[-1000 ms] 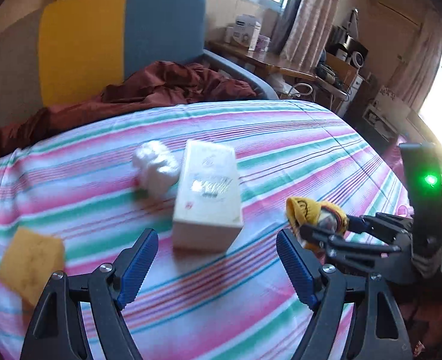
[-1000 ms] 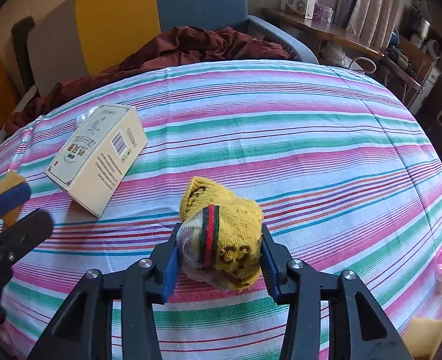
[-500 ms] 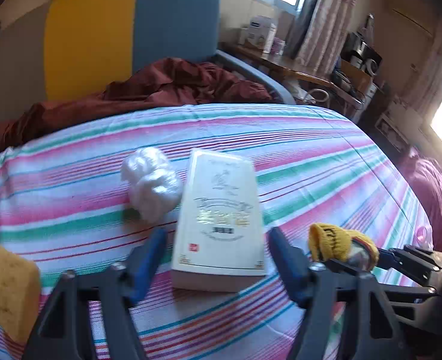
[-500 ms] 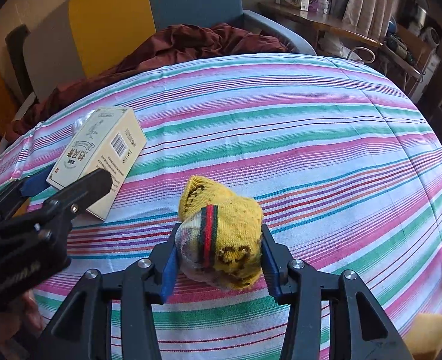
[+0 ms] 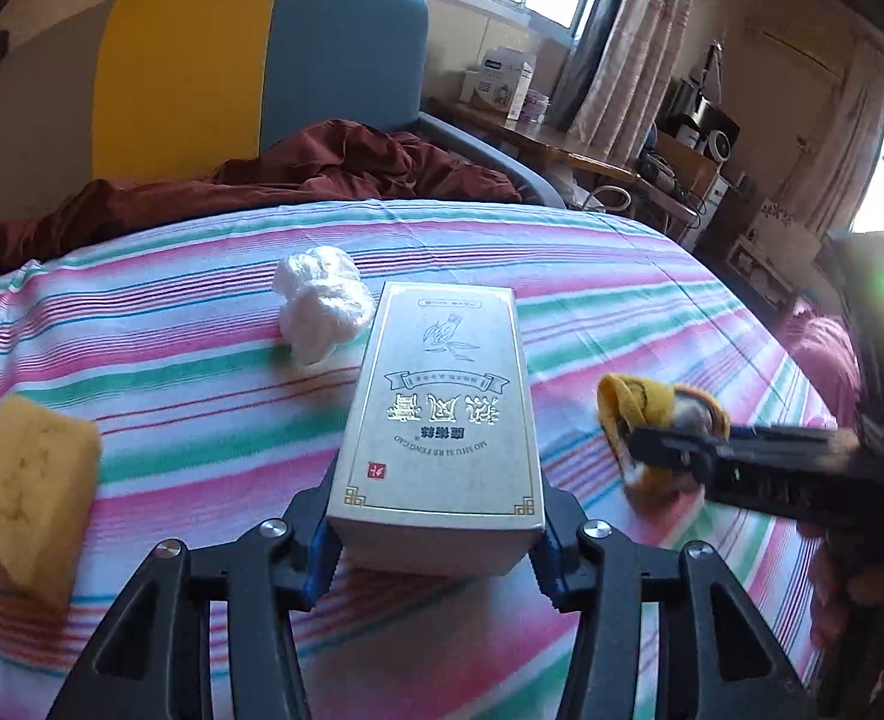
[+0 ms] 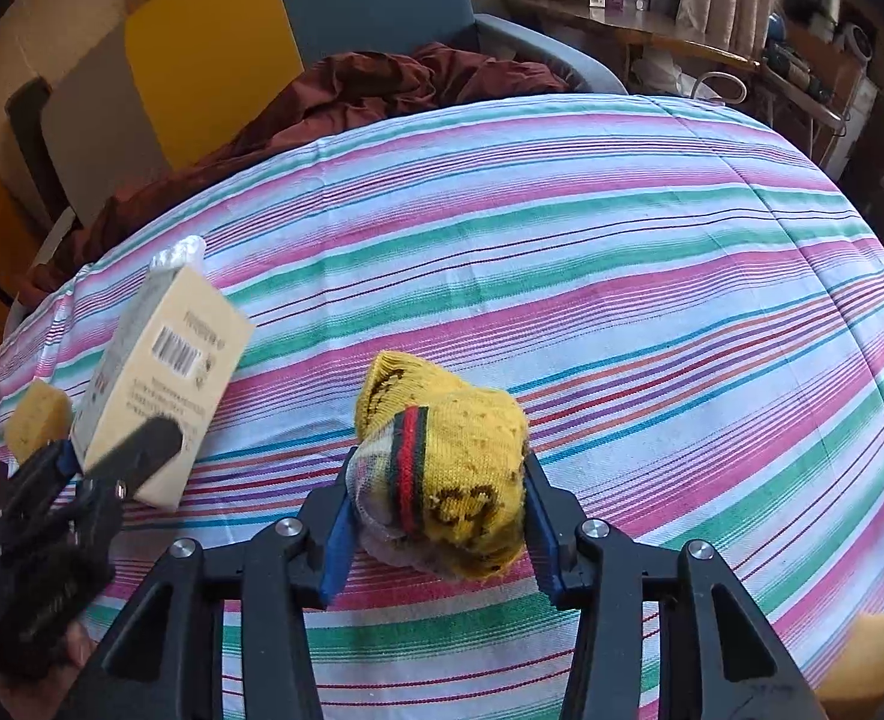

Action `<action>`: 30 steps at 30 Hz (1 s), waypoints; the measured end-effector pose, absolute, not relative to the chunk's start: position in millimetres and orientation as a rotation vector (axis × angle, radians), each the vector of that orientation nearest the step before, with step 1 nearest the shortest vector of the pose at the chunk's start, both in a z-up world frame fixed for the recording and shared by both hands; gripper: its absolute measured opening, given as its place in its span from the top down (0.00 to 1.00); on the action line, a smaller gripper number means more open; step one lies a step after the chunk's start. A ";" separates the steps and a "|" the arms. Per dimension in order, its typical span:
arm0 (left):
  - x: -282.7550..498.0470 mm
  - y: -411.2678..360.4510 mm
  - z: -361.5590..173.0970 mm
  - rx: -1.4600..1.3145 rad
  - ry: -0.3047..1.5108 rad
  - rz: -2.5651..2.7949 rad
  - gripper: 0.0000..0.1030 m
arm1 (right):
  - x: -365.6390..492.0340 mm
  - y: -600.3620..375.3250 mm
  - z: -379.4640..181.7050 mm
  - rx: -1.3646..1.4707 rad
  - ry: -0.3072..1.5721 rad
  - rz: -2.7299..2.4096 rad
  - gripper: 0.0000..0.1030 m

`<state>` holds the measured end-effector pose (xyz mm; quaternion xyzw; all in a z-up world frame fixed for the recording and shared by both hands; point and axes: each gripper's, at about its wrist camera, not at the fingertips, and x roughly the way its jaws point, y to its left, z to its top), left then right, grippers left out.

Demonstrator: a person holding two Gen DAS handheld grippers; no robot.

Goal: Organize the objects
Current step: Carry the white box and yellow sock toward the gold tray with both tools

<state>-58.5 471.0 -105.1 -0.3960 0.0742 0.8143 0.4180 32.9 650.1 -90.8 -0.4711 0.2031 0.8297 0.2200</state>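
Note:
A cream box (image 5: 442, 408) with gold print sits between the jaws of my left gripper (image 5: 435, 546). The jaws are closing and the blue pads press its two long sides. In the right wrist view the box (image 6: 165, 372) is tilted up off the striped cloth (image 6: 622, 276), with the left gripper (image 6: 105, 468) under its near end. My right gripper (image 6: 438, 516) is shut on a rolled yellow sock (image 6: 448, 468) with a red and green band, low over the cloth. The sock (image 5: 640, 402) and the right gripper (image 5: 682, 450) lie just right of the box.
A crumpled white plastic bag (image 5: 321, 303) lies beyond the box to its left. A yellow sponge (image 5: 21, 480) rests at the left edge. Another yellow piece (image 6: 862, 654) is at the near right. A maroon blanket (image 5: 321, 168) and a yellow-blue chair (image 5: 261, 60) stand behind.
My left gripper came forward around the box and its wide jaws closed onto its sides; the box now tilts up. The right gripper with the sock stayed put.

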 end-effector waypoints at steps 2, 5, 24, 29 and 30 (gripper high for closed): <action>-50.3 464.1 -102.2 -0.967 0.197 2.064 0.50 | 34.4 650.2 -89.8 -1.294 0.568 2.300 0.56; -39.2 449.9 -95.9 -0.920 0.185 2.102 0.50 | 36.0 649.6 -88.1 -1.283 0.572 2.304 0.57; 23.3 369.6 -88.1 -0.848 0.172 2.142 0.50 | 28.7 604.2 -80.6 -1.295 0.421 2.464 0.57; 32.3 349.0 -92.5 -0.883 0.131 2.135 0.50 | 29.1 588.3 -82.3 -1.307 0.416 2.503 0.57; 36.1 345.8 -94.0 -0.892 0.142 2.132 0.50 | 29.6 584.0 -81.7 -1.304 0.414 2.514 0.57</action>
